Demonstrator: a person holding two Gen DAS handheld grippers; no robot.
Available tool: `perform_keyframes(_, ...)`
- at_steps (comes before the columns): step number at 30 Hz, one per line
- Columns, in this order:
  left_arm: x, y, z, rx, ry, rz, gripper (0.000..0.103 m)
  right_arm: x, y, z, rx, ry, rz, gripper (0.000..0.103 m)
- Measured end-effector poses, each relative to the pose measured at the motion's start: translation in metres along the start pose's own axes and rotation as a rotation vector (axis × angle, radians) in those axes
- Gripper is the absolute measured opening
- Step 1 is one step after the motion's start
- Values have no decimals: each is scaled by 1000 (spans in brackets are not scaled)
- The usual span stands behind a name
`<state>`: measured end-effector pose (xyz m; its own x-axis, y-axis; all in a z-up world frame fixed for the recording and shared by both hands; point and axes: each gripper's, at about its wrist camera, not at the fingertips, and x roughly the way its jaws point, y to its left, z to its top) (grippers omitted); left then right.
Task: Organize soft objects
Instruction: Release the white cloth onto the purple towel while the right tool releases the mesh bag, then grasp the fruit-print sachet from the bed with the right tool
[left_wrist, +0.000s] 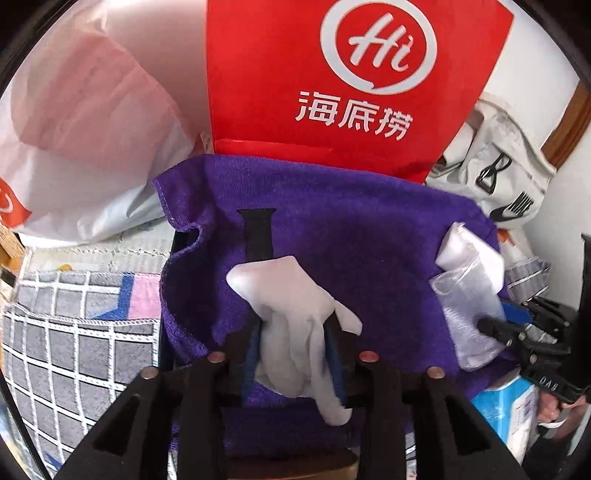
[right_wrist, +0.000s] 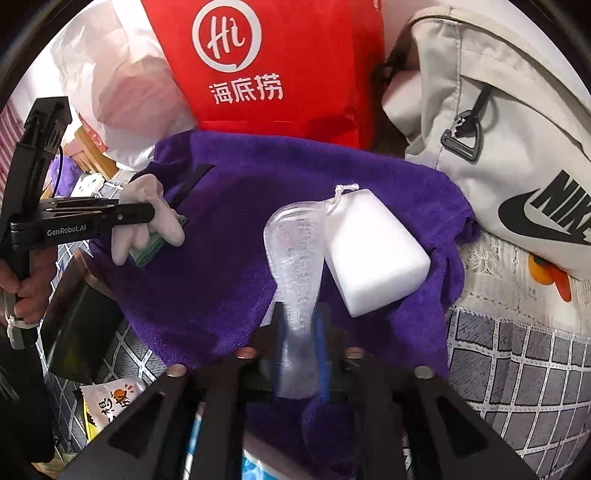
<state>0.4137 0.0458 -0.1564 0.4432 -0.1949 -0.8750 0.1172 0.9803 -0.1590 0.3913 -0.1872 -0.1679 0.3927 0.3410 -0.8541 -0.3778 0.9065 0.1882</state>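
Note:
A purple towel (left_wrist: 369, 240) (right_wrist: 229, 229) lies spread in the middle of both views. A white cloth glove (left_wrist: 288, 291) (right_wrist: 147, 192) rests on it, bunched between the fingers of my left gripper (left_wrist: 293, 332) (right_wrist: 151, 212). Those jaws stand apart and do not seem to pinch it. A clear mesh drawstring pouch (right_wrist: 295, 258) (left_wrist: 469, 306) with a white sponge block (right_wrist: 373, 251) at its far end lies on the towel. Its near end runs between the blue pads of my right gripper (right_wrist: 301, 325) (left_wrist: 487, 325), which stand open and loose around it.
A red paper bag (left_wrist: 332, 74) (right_wrist: 295, 55) stands behind the towel, with a white plastic bag (left_wrist: 74, 129) to its left and a pale backpack (right_wrist: 498, 129) to its right. Grey checked cloth (left_wrist: 55, 350) covers the surface. A snack packet (right_wrist: 110, 402) lies near left.

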Motion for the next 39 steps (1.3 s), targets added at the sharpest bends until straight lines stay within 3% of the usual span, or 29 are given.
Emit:
perform_keyframes(2, -3, 2, -1, -7, -2, -24, 46, -8, -2, -1, 5, -15, 2, 45)
perform_keyframes(4, -8, 1, -2, -6, -16, -23, 53, -13, -1, -1, 2, -14, 6, 47)
perform_keyframes(7, -21, 0, -6, 4, -38, -7, 65, -24, 2, -1, -2, -36, -37, 57)
perform_keyframes(9, -32, -2, -9, 16, -55, 18, 66, -34, 3, -1, 6, -57, -60, 66)
perform_keyframes(11, -43, -1, -11, 16, -72, 38, 67, -45, 6, -3, 11, -69, -77, 68)
perform_keyframes(18, -85, 6, -29, -11, -125, 71, 67, -82, 29, -26, 31, -142, -48, 68)
perform_keyframes(25, -118, 11, -62, -41, -168, 84, 67, -95, 85, -61, -47, -150, 18, 68)
perform_keyframes(31, -135, 31, -101, -94, -183, 150, 67, -78, 130, -90, -142, -91, 56, 47)
perform_keyframes(33, -143, 38, -114, -110, -194, 151, 67, -69, 145, -98, -185, -64, 44, 41)
perform_keyframes(39, -156, 54, -149, -147, -219, 154, 67, -44, 167, -105, -283, -25, -84, 38)
